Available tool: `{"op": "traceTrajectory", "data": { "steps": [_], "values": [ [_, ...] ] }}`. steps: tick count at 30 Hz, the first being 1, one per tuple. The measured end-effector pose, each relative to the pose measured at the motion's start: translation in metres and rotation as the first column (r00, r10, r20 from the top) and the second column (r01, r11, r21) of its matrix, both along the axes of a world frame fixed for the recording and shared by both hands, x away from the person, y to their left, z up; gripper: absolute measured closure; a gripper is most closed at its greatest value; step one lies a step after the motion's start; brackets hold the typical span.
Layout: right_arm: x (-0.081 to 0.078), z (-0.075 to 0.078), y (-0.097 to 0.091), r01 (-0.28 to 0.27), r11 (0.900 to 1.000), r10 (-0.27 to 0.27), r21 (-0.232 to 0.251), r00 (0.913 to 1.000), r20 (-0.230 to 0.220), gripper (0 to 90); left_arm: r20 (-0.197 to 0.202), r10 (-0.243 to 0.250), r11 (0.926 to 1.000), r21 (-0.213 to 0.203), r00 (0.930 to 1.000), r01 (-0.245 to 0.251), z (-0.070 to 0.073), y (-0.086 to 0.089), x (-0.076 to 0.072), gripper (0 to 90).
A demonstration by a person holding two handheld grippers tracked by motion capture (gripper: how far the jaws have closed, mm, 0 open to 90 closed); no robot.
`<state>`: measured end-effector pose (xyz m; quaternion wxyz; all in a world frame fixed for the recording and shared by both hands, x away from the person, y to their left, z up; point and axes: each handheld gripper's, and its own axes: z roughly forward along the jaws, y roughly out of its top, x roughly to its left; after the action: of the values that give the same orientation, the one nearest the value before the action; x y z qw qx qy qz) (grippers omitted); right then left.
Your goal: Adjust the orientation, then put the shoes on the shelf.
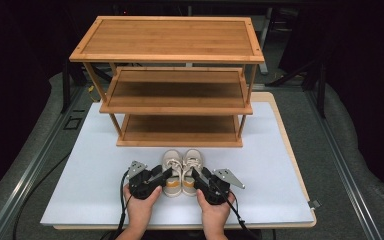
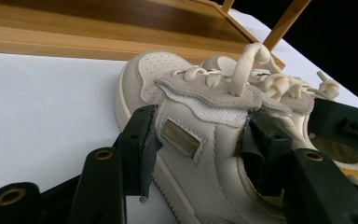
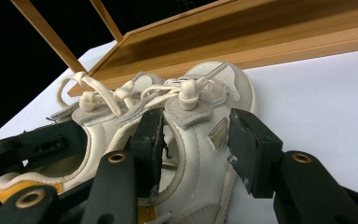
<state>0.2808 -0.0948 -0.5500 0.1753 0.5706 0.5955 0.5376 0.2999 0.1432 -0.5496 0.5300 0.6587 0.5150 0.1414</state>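
Now | pair of shoes (image 1: 181, 171) stood on counter (image 1: 80, 175) at lower centre, before empty shelf rack (image 1: 172, 82) | left gripper (image 1: 166, 175) clamped on left shoe's side | right gripper (image 1: 196, 174) straddled right shoe, grip uncertain | lifting and shelving judged left undone

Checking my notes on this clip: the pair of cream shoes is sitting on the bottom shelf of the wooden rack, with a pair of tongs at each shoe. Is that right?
Not quite. The shoes sit on the white table in front of the rack, not on its bottom shelf, as the high view shows. The rest holds: the left tongs and right tongs each straddle one shoe.
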Motion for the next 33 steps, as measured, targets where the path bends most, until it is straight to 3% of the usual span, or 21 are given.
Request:
{"op": "traceTrajectory", "data": {
  "steps": [18,23,29,33],
  "values": [
    [0.0039,0.0013,-0.0007,-0.001,0.9995,0.002,0.031,0.9988,-0.050,57.1,-0.001,0.024,0.9996,-0.015,0.9997,-0.024,-0.0006,-0.0024,-0.0018,51.0],
    [0.0037,0.0019,0.0003,0.010,0.9999,-0.009,0.008,0.9988,-0.047,56.6,-0.001,0.027,0.9995,-0.016,0.9996,-0.027,-0.0006,-0.0025,-0.0018,51.1],
    [0.0048,0.0008,0.0011,0.015,0.9996,-0.014,0.023,0.9993,-0.034,57.7,-0.007,0.048,0.9987,-0.014,0.9988,-0.048,0.0003,-0.0051,-0.0028,51.6],
    [0.0042,0.0022,-0.0020,0.004,0.9995,-0.002,0.030,0.9980,-0.063,60.1,-0.010,0.055,0.9983,-0.016,0.9984,-0.056,0.0010,-0.0058,-0.0028,52.7]
  ]
}}
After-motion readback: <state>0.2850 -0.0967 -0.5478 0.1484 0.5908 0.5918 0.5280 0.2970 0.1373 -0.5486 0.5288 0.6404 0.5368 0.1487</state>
